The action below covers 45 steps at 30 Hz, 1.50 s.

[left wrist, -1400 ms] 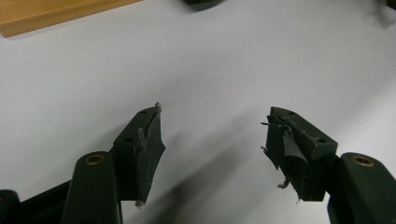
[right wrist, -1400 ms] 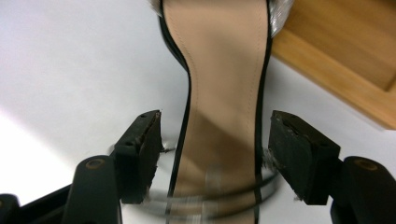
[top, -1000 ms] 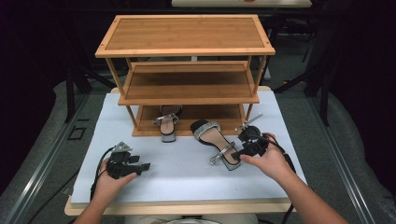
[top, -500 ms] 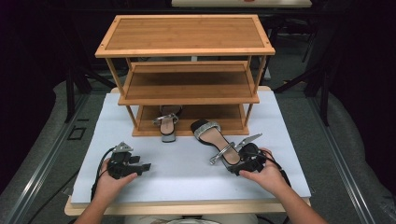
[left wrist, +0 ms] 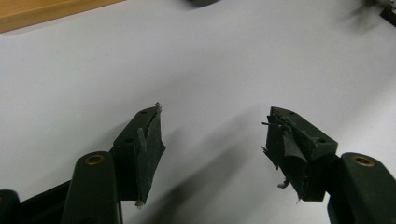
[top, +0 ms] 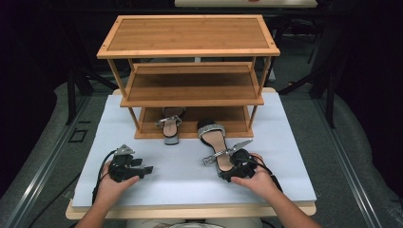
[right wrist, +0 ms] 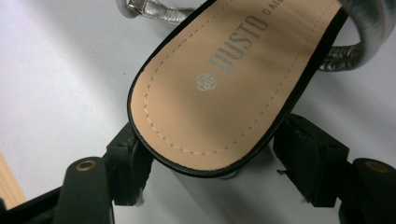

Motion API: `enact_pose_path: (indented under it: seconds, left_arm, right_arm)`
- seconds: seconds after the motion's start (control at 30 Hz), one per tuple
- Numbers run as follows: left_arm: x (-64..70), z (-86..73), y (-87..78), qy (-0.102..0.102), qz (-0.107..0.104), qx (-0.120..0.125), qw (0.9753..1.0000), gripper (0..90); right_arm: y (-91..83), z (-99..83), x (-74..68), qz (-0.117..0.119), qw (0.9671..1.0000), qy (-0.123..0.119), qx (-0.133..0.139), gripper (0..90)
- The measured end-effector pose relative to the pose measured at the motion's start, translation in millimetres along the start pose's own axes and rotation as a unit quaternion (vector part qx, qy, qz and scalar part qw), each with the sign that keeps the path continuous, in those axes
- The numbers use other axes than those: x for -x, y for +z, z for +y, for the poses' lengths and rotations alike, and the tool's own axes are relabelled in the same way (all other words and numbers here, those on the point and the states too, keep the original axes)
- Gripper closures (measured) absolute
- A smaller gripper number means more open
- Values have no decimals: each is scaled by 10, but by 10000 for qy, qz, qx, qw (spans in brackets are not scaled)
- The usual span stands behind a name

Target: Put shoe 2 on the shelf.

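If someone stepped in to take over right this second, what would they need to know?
Right gripper: open, jaws either side of the heel end of the sandal on the white mat, not closed on it.
Left gripper: open, holding nothing, over bare mat.
Other sandal: already on the bottom shelf of the wooden rack.
Left to do, probably: grip the loose sandal and set it on the bottom shelf beside its pair.

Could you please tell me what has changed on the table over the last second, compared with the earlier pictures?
The right gripper has drawn back toward the person and now sits behind the heel of the sandal on the mat, its jaws open on either side of the heel, not yet closed. That sandal lies as before. The left gripper stays open on the white mat, and the second sandal remains on the rack's bottom shelf.
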<state>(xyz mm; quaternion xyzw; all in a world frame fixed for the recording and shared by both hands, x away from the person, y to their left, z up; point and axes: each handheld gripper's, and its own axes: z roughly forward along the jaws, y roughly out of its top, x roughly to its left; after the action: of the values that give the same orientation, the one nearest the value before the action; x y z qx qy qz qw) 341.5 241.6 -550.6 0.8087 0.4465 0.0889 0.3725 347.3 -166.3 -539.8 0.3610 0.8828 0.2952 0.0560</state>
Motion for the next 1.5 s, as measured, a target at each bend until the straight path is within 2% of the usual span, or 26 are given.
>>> enact_pose_path:
  seconds: [0.07, 0.2, 0.3, 0.37, 0.47, 0.63, 0.7, 0.77, 0.9, 1.0, 1.2, 1.47, 1.5]
  left_arm:
    - [3, 1, 0, -5, -1, 5, 10000, 358]
    - [15, 6, 7, 9, -11, 11, 10000, 358]
    - [17, 8, 17, 26, -18, 4, 10000, 358]
    - [14, 8, 18, 33, -16, -12, 10000, 359]
    - [8, 5, 14, 22, -19, -4, 10000, 358]
    - [-3, 5, 5, 16, -26, 12, 10000, 358]
    - [-4, 6, 2, -2, -31, 14, 10000, 359]
    - [-7, 7, 4, 5, -42, 27, 10000, 358]
    - [-6, 6, 2, -1, -43, 32, 10000, 358]
    - [-10, 6, 1, -11, -46, 32, 10000, 359]
    - [-13, 13, 26, 25, -73, -10, 10000, 358]
    - [-37, 7, 24, -16, -67, -6, 10000, 359]
    - [-39, 7, 25, -18, -65, -5, 10000, 359]
  right_arm:
    - [-10, 2, -19, -180, 9998, 8, -67, 303]
    - [-3, 35, -28, -176, 9998, 41, -81, 306]
    - [1, 105, -34, -242, 9997, 104, -21, 311]
    - [11, 206, -36, -282, 9991, 246, 188, 325]
    - [30, 266, -42, -374, 9987, 281, 221, 333]
    - [124, 429, -54, -604, 9968, 448, 285, 347]
    - [156, 497, -53, -752, 9950, 519, 404, 364]
    - [190, 542, -38, -783, 9940, 644, 406, 370]
    - [284, 619, -28, -899, 9928, 698, 377, 378]
    - [324, 676, -23, -1076, 9902, 775, 426, 385]
    - [395, 785, 33, -1083, 9885, 919, 521, 389]
    - [522, 950, 92, -1248, 9849, 1060, 556, 390]
    - [531, 969, 100, -1188, 9854, 1086, 558, 390]
